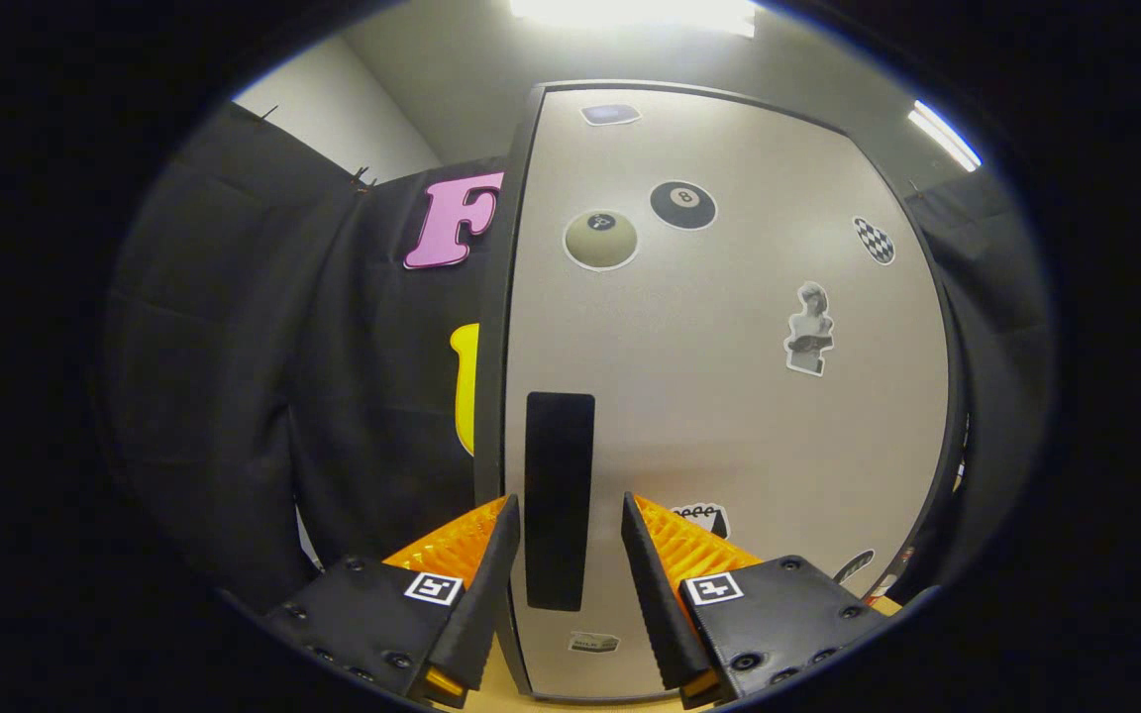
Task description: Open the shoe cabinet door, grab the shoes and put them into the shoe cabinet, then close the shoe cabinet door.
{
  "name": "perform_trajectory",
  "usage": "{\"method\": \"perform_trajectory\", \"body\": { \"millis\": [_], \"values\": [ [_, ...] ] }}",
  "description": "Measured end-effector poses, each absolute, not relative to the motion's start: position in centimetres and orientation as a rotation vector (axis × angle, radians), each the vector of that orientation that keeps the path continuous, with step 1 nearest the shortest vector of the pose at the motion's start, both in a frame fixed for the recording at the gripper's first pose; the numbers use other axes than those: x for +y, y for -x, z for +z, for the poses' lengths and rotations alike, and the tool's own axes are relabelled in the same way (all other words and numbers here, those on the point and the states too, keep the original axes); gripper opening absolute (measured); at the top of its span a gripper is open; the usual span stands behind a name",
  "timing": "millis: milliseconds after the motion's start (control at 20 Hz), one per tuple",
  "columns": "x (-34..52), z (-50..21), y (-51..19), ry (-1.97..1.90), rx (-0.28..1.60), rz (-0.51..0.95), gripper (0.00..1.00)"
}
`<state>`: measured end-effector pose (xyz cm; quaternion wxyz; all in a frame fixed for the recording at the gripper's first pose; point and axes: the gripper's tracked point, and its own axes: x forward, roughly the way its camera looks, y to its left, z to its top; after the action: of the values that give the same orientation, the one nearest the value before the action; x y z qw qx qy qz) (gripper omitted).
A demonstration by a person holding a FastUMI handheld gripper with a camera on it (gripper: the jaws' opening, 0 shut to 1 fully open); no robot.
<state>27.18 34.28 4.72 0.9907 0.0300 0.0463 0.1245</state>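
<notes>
The tongs point(570, 515) are spread apart and hold nothing; their two fingers stand on either side of the dark vertical handle point(560, 500) of the shoe cabinet door point(729, 396), with a gap on each side, so neither finger is pressing on it yet. The door looks closed and carries several stickers point(683, 205). The handle sits near the door's left edge, and beyond this edge hangs the black cloth of the booth wall point(283, 347). No shoes can be seen from here. I judge that the task is at its first step, the grasp of the handle to open the door. The risk is a weak grip: whether the handle stands out from the door cannot be told, so the fingers may slide off it when the person pulls. If the tongs close off-centre, one finger may press on the door panel instead of the handle.
</notes>
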Motion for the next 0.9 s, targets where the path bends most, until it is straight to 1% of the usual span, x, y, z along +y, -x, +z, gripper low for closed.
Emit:
{"method": "perform_trajectory", "body": {
  "millis": [50,150,300,350,400,450,700,900],
  "values": [
    [34.5,4.7,-27.3,-0.073,0.102,0.266,0.67],
    [35.3,4.5,-27.6,-0.111,0.131,0.29,0.55],
    [35.3,4.5,-27.6,-0.104,0.133,0.274,0.36],
    [35.2,4.4,-27.6,-0.096,0.131,0.277,0.35],
    [35.2,4.5,-27.5,-0.098,0.139,0.282,0.25],
    [35.2,4.3,-27.4,-0.1,0.15,0.292,0.17],
    [35.1,4.8,-26.5,-0.108,0.168,0.363,0.11],
    [33.7,6.1,-21.9,-0.103,0.156,0.46,0.11]
  ]
}}
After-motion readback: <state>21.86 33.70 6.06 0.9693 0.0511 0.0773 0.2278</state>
